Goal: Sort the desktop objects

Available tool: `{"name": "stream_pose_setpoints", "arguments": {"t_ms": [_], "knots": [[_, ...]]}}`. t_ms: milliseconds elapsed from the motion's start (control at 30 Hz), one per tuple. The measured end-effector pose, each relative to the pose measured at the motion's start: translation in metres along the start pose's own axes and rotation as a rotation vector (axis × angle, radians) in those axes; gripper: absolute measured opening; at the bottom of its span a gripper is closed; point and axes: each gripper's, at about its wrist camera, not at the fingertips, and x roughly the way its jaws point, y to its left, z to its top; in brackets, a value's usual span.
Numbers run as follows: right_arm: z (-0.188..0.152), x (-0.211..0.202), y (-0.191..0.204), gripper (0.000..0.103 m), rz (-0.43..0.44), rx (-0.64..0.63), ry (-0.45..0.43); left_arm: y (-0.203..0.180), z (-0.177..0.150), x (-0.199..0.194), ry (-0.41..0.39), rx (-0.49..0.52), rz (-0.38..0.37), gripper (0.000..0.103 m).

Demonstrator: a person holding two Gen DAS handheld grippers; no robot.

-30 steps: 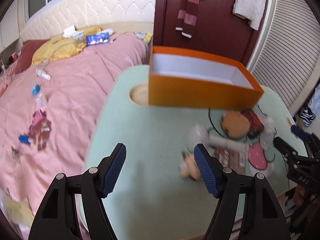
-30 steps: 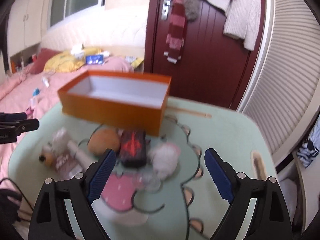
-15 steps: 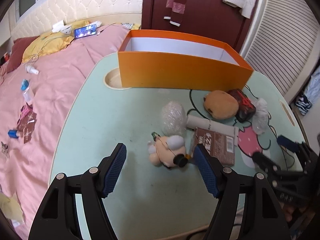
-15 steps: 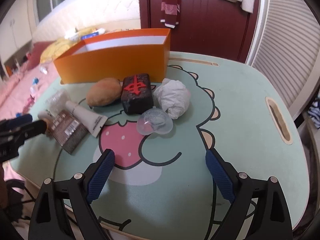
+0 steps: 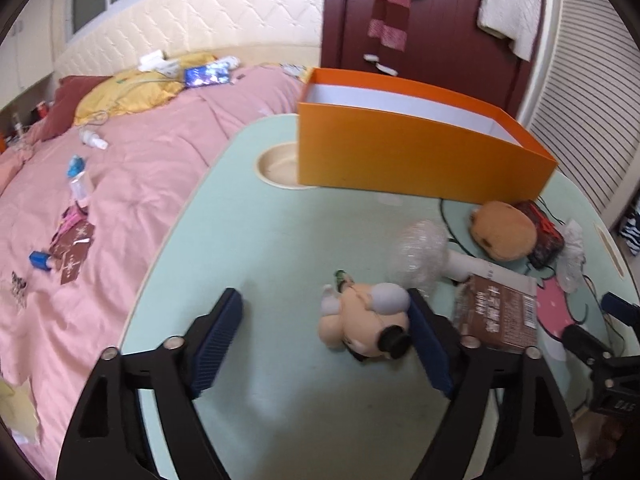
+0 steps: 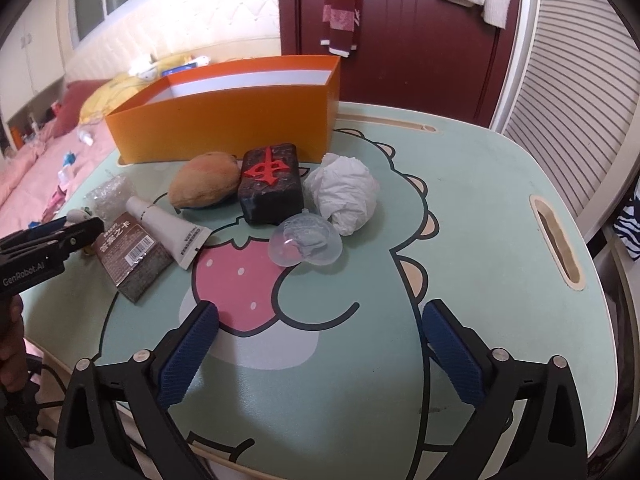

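An open orange box [image 5: 416, 152] [image 6: 240, 116] stands at the back of the mint table [image 5: 248, 240]. In front of it lie a small doll figure [image 5: 364, 326], a clear plastic wad [image 5: 420, 256], a white tube [image 6: 168, 226], a brown packet [image 6: 132, 256], a brown plush [image 6: 206, 184], a black mahjong block [image 6: 272, 182], crumpled white paper [image 6: 344, 192] and a clear cup lid [image 6: 306, 242]. My left gripper [image 5: 326, 344] is open, with the doll against the inner side of its right finger. My right gripper [image 6: 320, 348] is open and empty, short of the lid.
A pink bed [image 5: 100, 184] strewn with small items lies left of the table. A dark red door [image 6: 400, 28] and slatted closet [image 6: 580, 100] stand behind. The table has a round cup recess [image 5: 280, 166] and a slot handle [image 6: 556, 240].
My left gripper has moved forward and lower, so the doll now lies between its fingers. My right gripper has drawn closer to the table objects.
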Motion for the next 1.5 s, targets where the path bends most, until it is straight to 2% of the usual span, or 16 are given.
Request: {"name": "stream_pose_setpoints", "arguments": {"t_ms": [100, 167, 333, 467, 667, 700, 733, 800, 833, 867, 933, 967, 1000, 1233, 1500], "knots": [[0.0, 0.001, -0.001, 0.102, -0.006, 0.003, -0.005, 0.001, -0.002, -0.001, -0.007, -0.006, 0.016, 0.092], [0.001, 0.001, -0.002, 0.102, -0.005, 0.005, -0.008, 0.0, -0.002, 0.001, 0.022, -0.013, 0.034, 0.099], [0.005, 0.003, -0.004, 0.102, -0.008, 0.009, -0.011, -0.009, 0.0, 0.003, 0.043, 0.034, 0.081, 0.103], [0.01, 0.007, -0.005, 0.102, 0.001, 0.015, -0.013, -0.005, 0.002, 0.007, 0.071, 0.014, 0.049, 0.103], [0.025, 0.014, -0.005, 0.099, 0.029, 0.026, -0.016, -0.01, -0.002, 0.003, 0.067, 0.022, 0.05, 0.102], [0.027, 0.015, -0.005, 0.096, 0.03, 0.025, -0.018, -0.012, -0.003, 0.001, 0.061, 0.038, 0.046, 0.101], [0.029, 0.017, -0.004, 0.095, 0.029, 0.022, -0.018, -0.013, -0.003, -0.001, 0.053, 0.044, 0.035, 0.095], [0.032, 0.021, -0.001, 0.089, 0.025, 0.011, -0.018, -0.015, -0.004, -0.004, 0.037, 0.057, 0.014, 0.079], [0.033, 0.021, 0.0, 0.087, 0.023, 0.001, -0.02, -0.017, -0.004, -0.006, 0.03, 0.063, 0.012, 0.06], [0.034, 0.022, 0.002, 0.082, 0.021, -0.009, -0.022, -0.018, -0.004, -0.008, 0.022, 0.068, 0.01, 0.045], [0.035, 0.022, 0.006, 0.066, 0.033, -0.036, -0.029, -0.021, -0.004, -0.01, 0.013, 0.087, 0.013, 0.045], [0.036, 0.021, 0.007, 0.049, 0.038, -0.043, -0.033, -0.022, -0.004, -0.011, 0.012, 0.097, 0.016, 0.045], [0.035, 0.019, 0.007, 0.039, 0.044, -0.042, -0.035, -0.023, -0.004, -0.011, 0.01, 0.098, 0.015, 0.045], [0.023, 0.005, -0.001, 0.038, 0.1, -0.001, -0.058, -0.023, -0.004, -0.015, 0.011, 0.088, -0.008, 0.045], [0.03, -0.008, 0.0, 0.038, 0.117, 0.001, -0.094, -0.029, 0.008, -0.031, -0.018, 0.098, -0.042, 0.045]]}}
